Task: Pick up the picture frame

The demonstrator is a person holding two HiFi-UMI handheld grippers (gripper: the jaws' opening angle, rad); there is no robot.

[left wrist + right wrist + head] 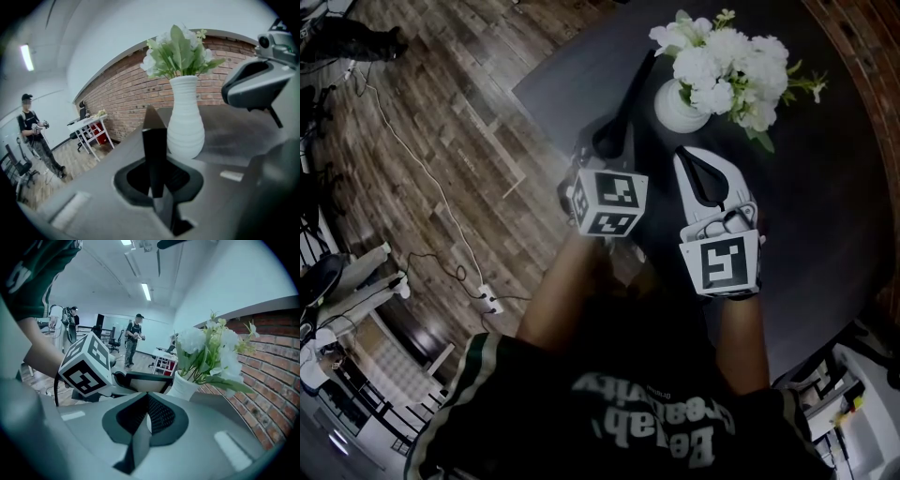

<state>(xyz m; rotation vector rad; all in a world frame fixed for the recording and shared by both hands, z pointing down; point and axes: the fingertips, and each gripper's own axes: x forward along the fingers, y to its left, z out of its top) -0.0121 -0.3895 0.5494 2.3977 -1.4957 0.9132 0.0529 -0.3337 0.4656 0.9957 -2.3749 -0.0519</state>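
The left gripper [158,180] was clamped on the picture frame [154,154], its jaws pinching the dark frame edge-on. In the head view the frame ran up and away from those jaws as a thin black strip toward the far side of the dark table [825,206]. Whether its lower edge was clear of the tabletop could not be told. From the right gripper view the frame showed as a black border around a pale panel, sitting just beyond the left gripper's marker cube [86,364].

The right gripper [696,161] was just right of the left one, with its jaws brought together and nothing between them. It touched neither the frame nor the vase [680,108].

The white ribbed vase stood on the table just beyond the two grippers, close to the right of the frame's far end. It held white flowers [727,61] with green leaves.

A brick wall [126,103] ran behind the table. To the left lay a wooden floor [441,122], and a person [35,136] stood on it far off to the left.
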